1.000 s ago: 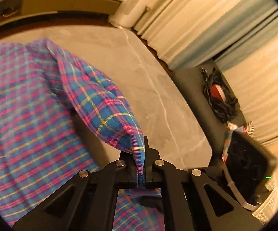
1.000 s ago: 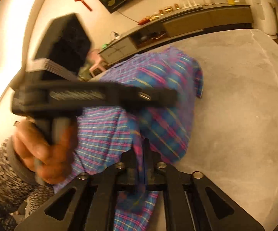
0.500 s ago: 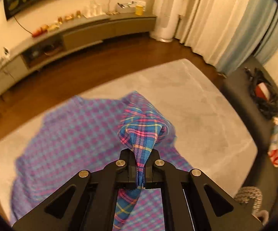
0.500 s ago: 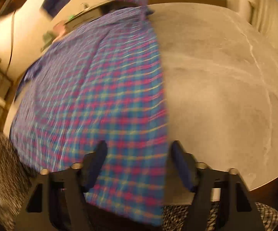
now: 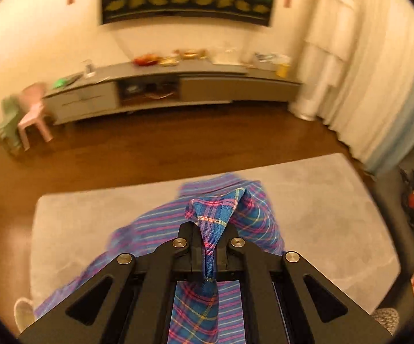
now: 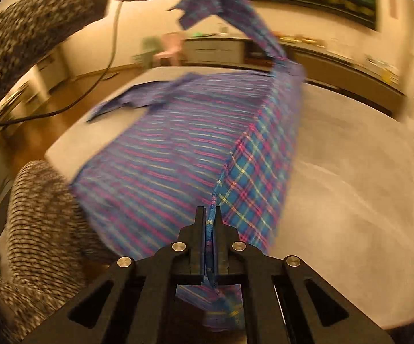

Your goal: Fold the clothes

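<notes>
Half a second ago our right gripper (image 6: 210,223) stood open over the blue and pink plaid cotton shirt (image 6: 178,149); now it pinches the near hem. Our left gripper (image 5: 209,239) has risen higher, drawing its pinched corner well above the grey table (image 5: 321,215).

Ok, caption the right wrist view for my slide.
Right gripper pinches plaid shirt edge, lifting it above the gray table.

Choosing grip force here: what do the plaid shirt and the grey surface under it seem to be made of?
The plaid shirt looks like thin woven cloth, probably cotton, matte: it drapes and creases sharply where the right gripper pinches it. The grey surface looks like matte stone or a stone-look slab, given its faint pale veins, though blur leaves it uncertain.
</notes>
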A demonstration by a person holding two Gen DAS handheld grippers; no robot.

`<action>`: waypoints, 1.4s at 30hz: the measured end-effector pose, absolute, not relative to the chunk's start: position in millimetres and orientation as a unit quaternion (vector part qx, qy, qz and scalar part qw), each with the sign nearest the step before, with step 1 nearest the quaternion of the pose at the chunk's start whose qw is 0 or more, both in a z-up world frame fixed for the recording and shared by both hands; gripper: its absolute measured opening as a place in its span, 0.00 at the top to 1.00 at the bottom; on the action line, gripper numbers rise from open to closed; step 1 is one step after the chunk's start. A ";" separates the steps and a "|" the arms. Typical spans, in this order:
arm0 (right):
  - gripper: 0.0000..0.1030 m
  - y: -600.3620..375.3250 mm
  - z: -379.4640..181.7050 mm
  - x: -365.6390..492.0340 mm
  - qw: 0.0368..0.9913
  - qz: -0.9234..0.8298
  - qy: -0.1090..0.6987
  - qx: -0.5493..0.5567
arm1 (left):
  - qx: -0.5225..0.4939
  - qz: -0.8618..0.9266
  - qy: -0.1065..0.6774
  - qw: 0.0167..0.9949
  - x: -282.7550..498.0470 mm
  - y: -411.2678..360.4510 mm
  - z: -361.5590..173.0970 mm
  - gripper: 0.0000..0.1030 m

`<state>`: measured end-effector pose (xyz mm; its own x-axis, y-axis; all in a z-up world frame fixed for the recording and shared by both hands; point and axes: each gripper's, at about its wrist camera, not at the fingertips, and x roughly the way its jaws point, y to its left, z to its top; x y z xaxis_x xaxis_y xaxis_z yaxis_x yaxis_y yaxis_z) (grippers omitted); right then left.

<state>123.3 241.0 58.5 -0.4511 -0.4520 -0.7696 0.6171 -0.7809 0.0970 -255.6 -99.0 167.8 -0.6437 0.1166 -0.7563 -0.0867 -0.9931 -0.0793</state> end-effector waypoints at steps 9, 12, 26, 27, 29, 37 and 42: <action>0.43 206.8 -17.0 81.2 0.354 -0.776 0.033 0.521 | -0.467 0.878 -0.013 0.109 -230.9 -98.6 60.1 0.96; 0.40 231.8 -19.7 68.6 0.341 -0.775 -0.022 0.531 | -0.438 0.886 0.067 0.139 -210.8 -48.9 57.5 0.96; 0.39 289.0 -31.7 42.8 0.299 -0.756 -0.117 0.571 | -0.450 0.827 -0.024 0.335 -96.9 -15.9 -39.1 0.52; 0.39 286.6 -30.3 41.0 0.296 -0.758 -0.112 0.570 | -0.452 0.823 -0.054 0.340 -99.2 -25.6 -41.6 0.52; 0.39 280.7 -23.2 34.0 0.287 -0.767 -0.110 0.563 | -0.449 0.821 -0.092 0.342 -103.7 -37.1 -43.0 0.51; 0.28 224.5 1.0 -14.0 0.298 -0.776 -0.153 0.535 | -0.523 0.791 -0.087 0.306 -113.7 -20.7 -93.1 0.45; 0.94 178.3 -25.6 -26.9 0.288 -0.776 -0.099 0.552 | -0.526 0.795 -0.087 0.289 -114.3 -24.6 -102.8 0.46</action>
<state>-26.9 178.3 -25.6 -0.2244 -0.5552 -0.8009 0.3375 -0.8153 0.4706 -114.3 -24.6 -102.8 -0.2790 0.5512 -0.7863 -0.3690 -0.8175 -0.4422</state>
